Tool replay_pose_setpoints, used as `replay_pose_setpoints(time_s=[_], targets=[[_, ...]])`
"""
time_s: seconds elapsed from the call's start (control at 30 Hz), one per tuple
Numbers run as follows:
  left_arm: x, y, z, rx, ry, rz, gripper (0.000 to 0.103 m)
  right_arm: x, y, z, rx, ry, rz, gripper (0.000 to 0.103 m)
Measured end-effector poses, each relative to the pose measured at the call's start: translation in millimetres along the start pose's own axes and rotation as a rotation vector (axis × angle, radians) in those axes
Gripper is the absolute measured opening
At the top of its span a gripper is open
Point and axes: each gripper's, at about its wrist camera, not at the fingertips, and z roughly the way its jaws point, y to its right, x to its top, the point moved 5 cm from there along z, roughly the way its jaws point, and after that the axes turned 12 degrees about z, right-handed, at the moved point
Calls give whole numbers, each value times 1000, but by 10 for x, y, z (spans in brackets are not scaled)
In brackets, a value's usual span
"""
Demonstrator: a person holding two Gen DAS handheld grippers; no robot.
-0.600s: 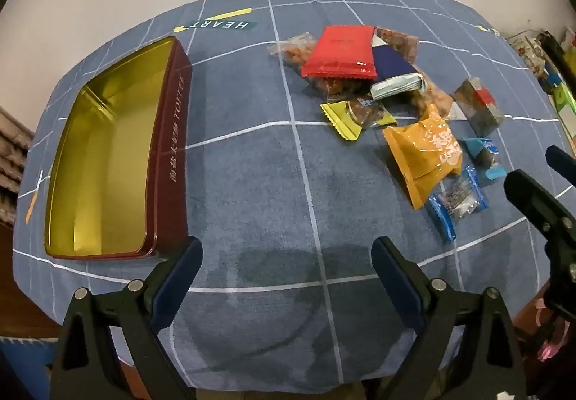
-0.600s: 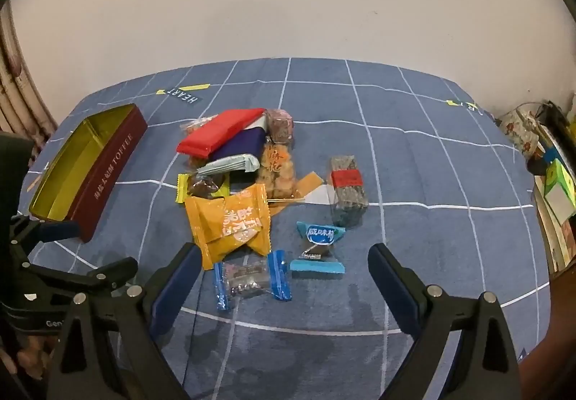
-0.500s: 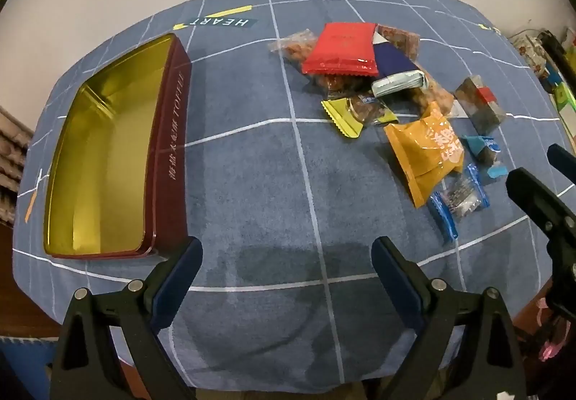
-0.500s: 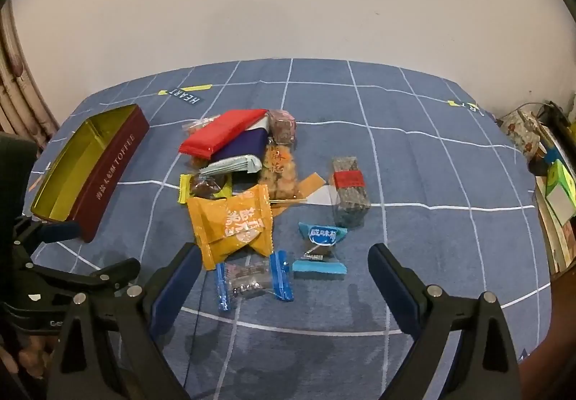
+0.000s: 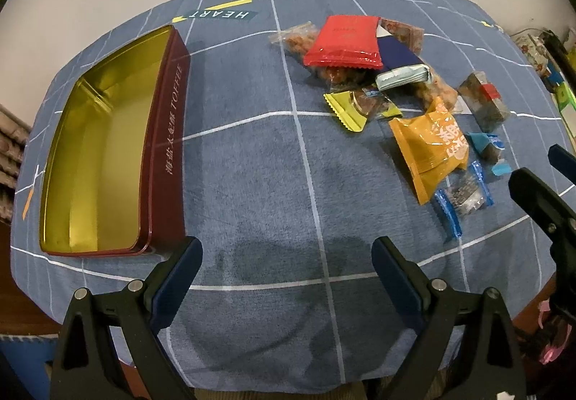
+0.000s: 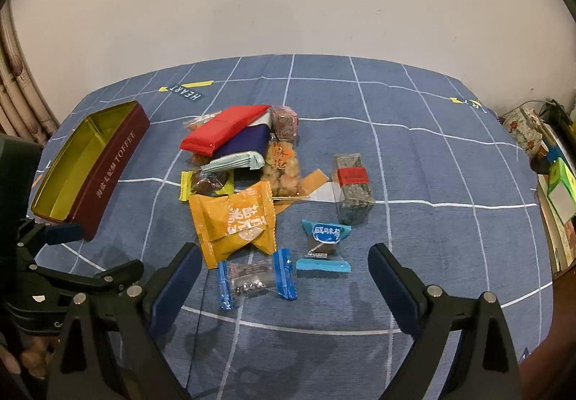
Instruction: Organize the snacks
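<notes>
left gripper [image 5: 284,267] and right gripper [image 6: 282,274]: fingers spread wide, nothing between them. the snack pile [image 6: 248,177] lies mid-tabletop [image 5: 252,162] on the blue grid cloth. the open toffee tin [image 5: 108,162] stands well apart to its left, gold interior bare.

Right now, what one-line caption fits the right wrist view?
Open right tool hovers over a snack pile on a blue grid tablecloth, beside an empty toffee tin.
</notes>
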Motion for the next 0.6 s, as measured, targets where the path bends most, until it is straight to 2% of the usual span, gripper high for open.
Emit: replay_pose_setpoints(time_s=[0.6], targets=[[-2,-15,80,-6,-13,-2,94,-44,-36,67,13,-29,12,96]])
